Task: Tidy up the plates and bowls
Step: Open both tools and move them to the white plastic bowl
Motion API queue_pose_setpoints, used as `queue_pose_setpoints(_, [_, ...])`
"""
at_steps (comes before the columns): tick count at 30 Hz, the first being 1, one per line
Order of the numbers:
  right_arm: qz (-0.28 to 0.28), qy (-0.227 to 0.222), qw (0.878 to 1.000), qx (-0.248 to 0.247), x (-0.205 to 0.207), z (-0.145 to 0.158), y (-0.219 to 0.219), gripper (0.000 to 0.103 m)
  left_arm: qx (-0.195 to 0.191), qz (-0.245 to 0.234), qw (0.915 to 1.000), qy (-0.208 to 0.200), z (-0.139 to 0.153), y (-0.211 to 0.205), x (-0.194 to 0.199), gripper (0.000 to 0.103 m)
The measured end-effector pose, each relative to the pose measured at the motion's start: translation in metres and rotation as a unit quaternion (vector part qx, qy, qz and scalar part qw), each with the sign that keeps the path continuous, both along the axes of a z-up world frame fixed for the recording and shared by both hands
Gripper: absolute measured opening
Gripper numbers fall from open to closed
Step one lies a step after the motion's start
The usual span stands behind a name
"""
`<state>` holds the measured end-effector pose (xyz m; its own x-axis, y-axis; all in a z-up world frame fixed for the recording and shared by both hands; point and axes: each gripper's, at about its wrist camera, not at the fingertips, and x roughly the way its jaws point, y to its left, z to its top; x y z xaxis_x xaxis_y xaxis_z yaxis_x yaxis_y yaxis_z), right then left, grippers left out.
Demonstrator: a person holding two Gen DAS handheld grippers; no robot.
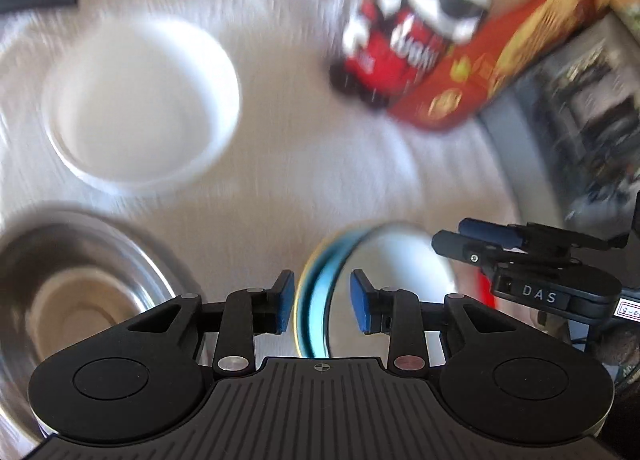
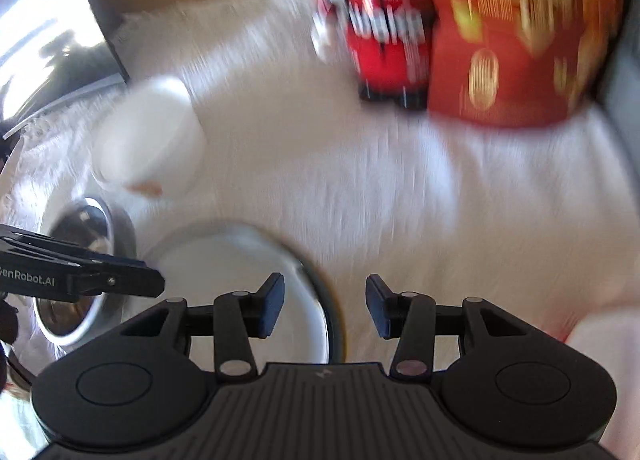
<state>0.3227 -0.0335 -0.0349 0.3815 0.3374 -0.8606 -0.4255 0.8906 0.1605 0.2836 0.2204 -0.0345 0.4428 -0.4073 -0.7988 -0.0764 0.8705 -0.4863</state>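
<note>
Both views are motion-blurred. In the left wrist view a white bowl [image 1: 140, 104] sits on the white cloth at upper left, a steel bowl [image 1: 76, 300] at lower left. A blue-rimmed white plate [image 1: 360, 280] lies just ahead of my left gripper [image 1: 322, 302], whose jaws are open with the plate's rim between them. My right gripper [image 1: 472, 240] shows at right beside the plate. In the right wrist view my right gripper [image 2: 325, 306] is open over the plate's right edge [image 2: 248, 272]. The white bowl [image 2: 150, 140], steel bowl [image 2: 80, 272] and left gripper [image 2: 156, 284] show at left.
A red and black bag [image 1: 404, 40] and a red box [image 1: 500, 48] stand at the far side of the cloth; they also show in the right wrist view, the bag [image 2: 384, 28] left of the box [image 2: 528, 32]. A dark shelf [image 1: 580, 108] is at right.
</note>
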Motion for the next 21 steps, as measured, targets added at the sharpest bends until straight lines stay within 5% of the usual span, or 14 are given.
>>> queue_pose_setpoints(4, [0.037,-0.065,0.997,-0.004,0.012,0.051,0.033,0.059,0.03,0.063,0.9956,-0.063,0.032,0.038,-0.003,0.034])
queue_pose_setpoints(8, [0.054,-0.094,0.994,-0.017,0.033,0.073,0.079,0.066,0.098,0.15,0.9803,-0.083,0.037,0.077,-0.005,0.034])
queue_pose_setpoints(17, [0.087,-0.07,0.99,-0.089,0.069,0.042,0.146,0.067,0.078,0.251,0.9643,-0.036,-0.004,0.132,0.01,0.034])
queue_pose_setpoints(21, [0.104,-0.027,0.992,-0.065,0.086,0.022,0.159,0.067,0.062,0.262,0.9626,-0.03,-0.014,0.133,0.02,0.034])
